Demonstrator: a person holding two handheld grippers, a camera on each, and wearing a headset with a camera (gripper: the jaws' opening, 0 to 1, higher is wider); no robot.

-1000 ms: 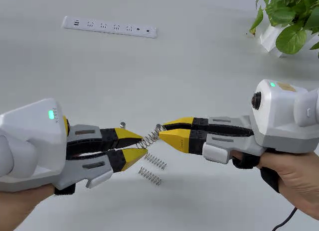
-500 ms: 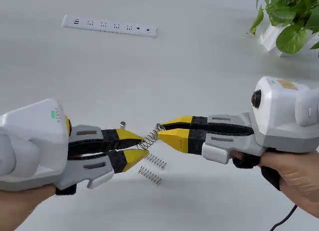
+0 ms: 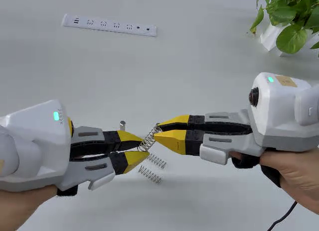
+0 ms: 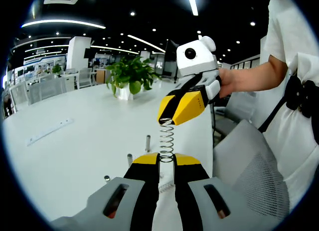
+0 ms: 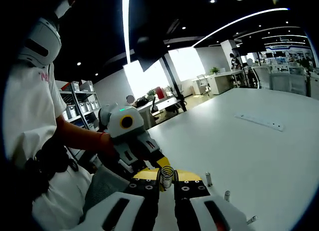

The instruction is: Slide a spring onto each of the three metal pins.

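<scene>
the left tool (image 3: 143, 146) and right tool (image 3: 157, 130) each clamp shut on one end of a spring (image 3: 148, 138), aloft over the bench (image 3: 199, 66) near a bare metal pin (image 3: 122, 125): threading seems underway. next, one tool should release and the other lower the coil onto it.

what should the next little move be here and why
Probably open the left hand-held gripper. The spring is pinched at both ends, between it and the right hand-held gripper, while the three pins stand bare on the table. Freeing one end would let the right one lower the spring over a pin.
</scene>
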